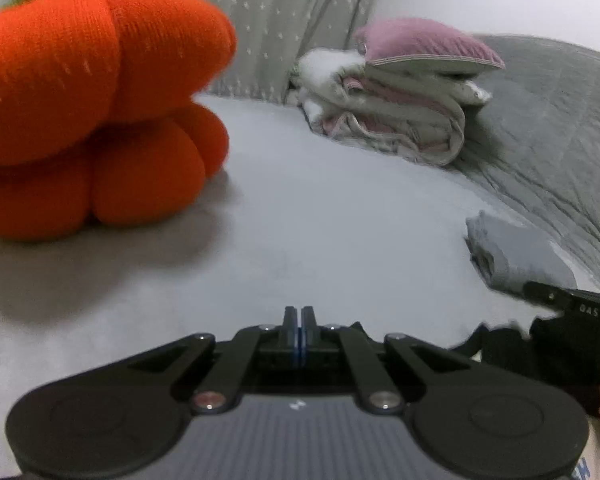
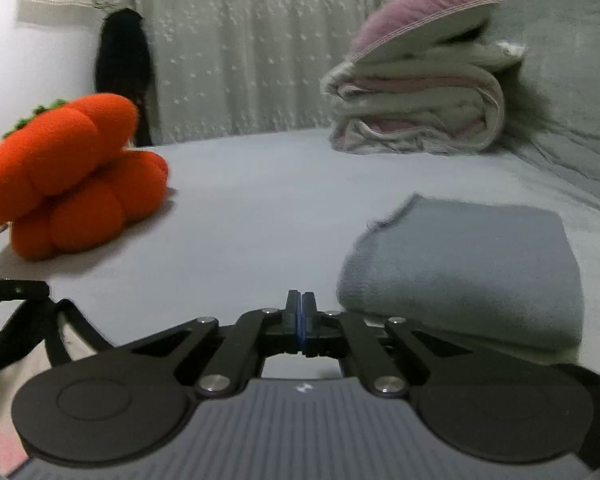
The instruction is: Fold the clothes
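— Left gripper (image 1: pixel 299 314): jaws closed together, nothing between them, above the bare grey bed (image 1: pixel 320 220).
— And the clothes?
— Folded grey garment (image 1: pixel 512 254) lies near right; orange plush (image 1: pixel 92 112) far left.
— Right gripper (image 2: pixel 301 300)?
— Pressed shut too, seemingly empty. Folded grey garment (image 2: pixel 468 264) just right; blanket stack (image 2: pixel 416 108) far.
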